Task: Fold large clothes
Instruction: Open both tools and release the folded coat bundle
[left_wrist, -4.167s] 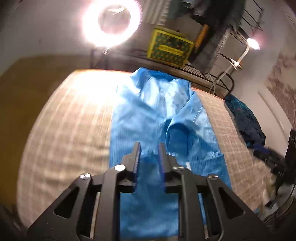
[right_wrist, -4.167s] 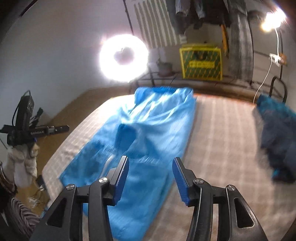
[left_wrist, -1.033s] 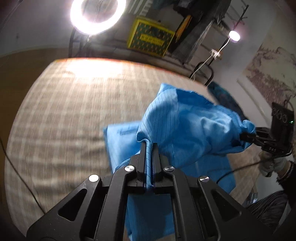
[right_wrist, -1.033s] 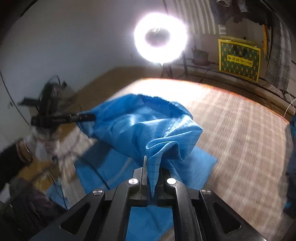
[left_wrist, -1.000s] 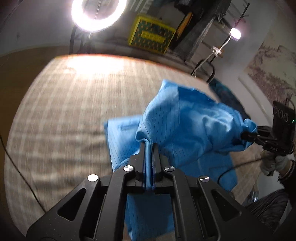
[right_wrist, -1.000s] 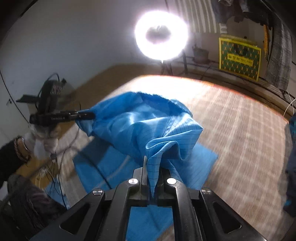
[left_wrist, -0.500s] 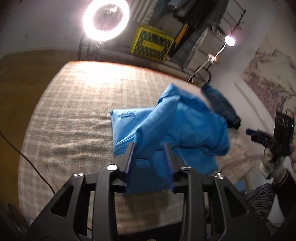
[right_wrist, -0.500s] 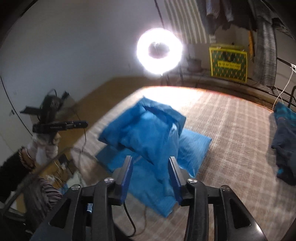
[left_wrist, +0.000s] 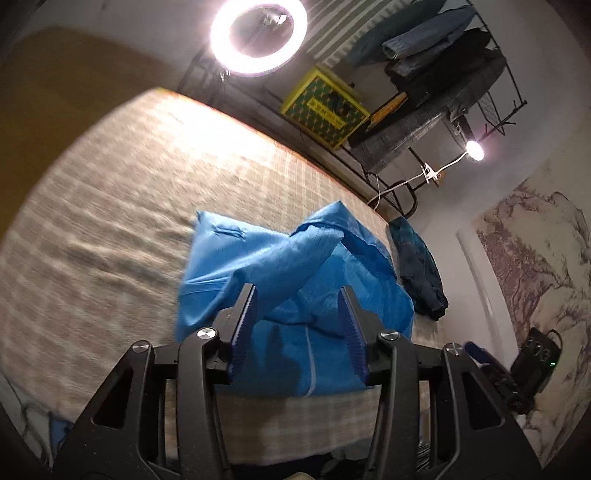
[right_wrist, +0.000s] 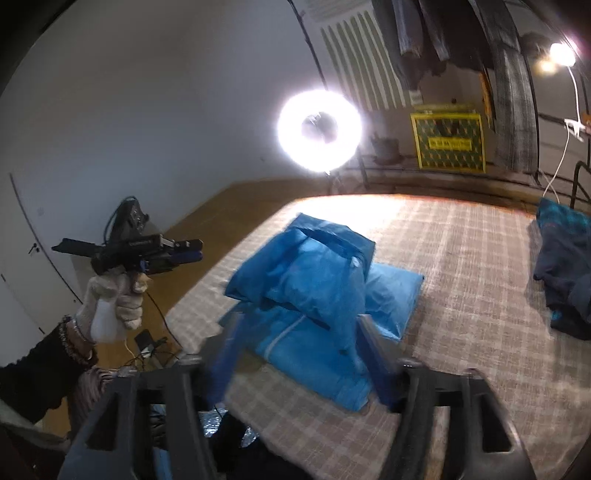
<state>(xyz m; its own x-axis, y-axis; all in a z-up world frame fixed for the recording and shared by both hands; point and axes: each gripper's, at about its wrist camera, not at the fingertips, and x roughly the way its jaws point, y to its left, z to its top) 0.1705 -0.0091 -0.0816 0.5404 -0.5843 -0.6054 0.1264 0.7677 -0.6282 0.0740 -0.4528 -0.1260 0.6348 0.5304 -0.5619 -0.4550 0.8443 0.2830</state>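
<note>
Two black two-finger grippers with blue ribbed pads are hanging over the bed, and both are letting go. On the left side a gloved hand (right_wrist: 114, 299) of the person is holding the left gripper (left_wrist: 299, 325); its jaws are opening to a middle width and nothing is pressed between the pads, the cloth is only lying beyond them. The bright blue garment of thin, shiny fabric (left_wrist: 295, 295) is resting in a loose heap on the beige checked bed cover (left_wrist: 110, 206), near the front edge of the bed, with one folded layer flat below and a puffed part on top. The right gripper (right_wrist: 299, 354), blurred in its own view, is opening wider, and its fingers are also standing apart from the blue cloth (right_wrist: 314, 295). Further right, a dark blue piece of clothing (right_wrist: 565, 266) is lying at the bed's edge, well apart from the heap. Behind, a white ring lamp (right_wrist: 319, 131) is shining.
</note>
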